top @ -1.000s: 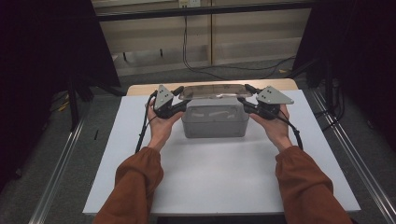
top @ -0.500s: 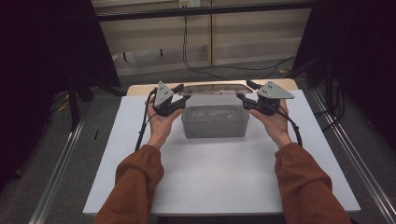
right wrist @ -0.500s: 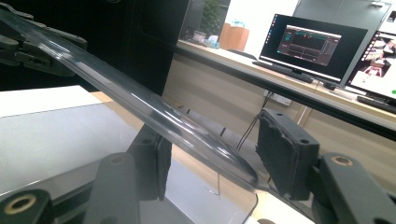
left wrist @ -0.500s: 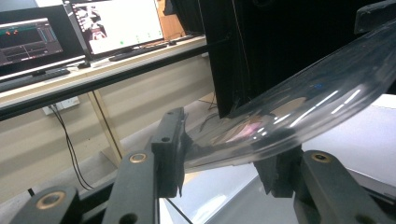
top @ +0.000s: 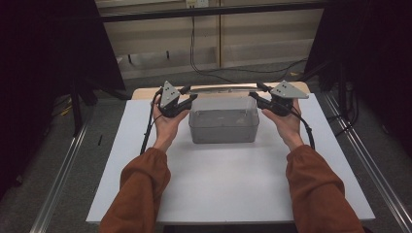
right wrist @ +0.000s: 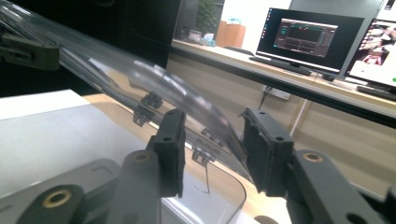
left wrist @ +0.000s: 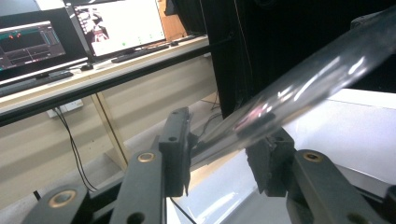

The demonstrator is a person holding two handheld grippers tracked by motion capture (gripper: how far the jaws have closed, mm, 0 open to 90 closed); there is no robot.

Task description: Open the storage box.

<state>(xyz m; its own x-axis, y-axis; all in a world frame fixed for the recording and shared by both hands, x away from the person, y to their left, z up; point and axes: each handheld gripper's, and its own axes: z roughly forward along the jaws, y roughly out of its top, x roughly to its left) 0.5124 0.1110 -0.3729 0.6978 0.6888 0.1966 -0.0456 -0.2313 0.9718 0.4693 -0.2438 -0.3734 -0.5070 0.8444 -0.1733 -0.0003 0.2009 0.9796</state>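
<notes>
A clear plastic box (top: 223,125) stands open at the far middle of the white table (top: 218,189). Its clear lid (top: 221,90) hangs level in the air just above the box's far rim. My left gripper (top: 190,93) is shut on the lid's left end, my right gripper (top: 255,92) on its right end. Both pairs of jaws have just been closing with the lid between them. In the left gripper view the lid (left wrist: 308,79) runs up to the right from between the jaws of the left gripper (left wrist: 224,149). In the right gripper view the lid (right wrist: 140,79) stretches away to the left from the right gripper (right wrist: 212,144).
Black curtains hang on both sides. Metal rails (top: 63,174) run along the floor beside the table. A desk with monitors (right wrist: 308,35) and cables stands beyond the table's far edge. The near half of the white table is bare.
The lid has come up off the box, which now stands open. Both hands have shifted slightly up and away with it.
</notes>
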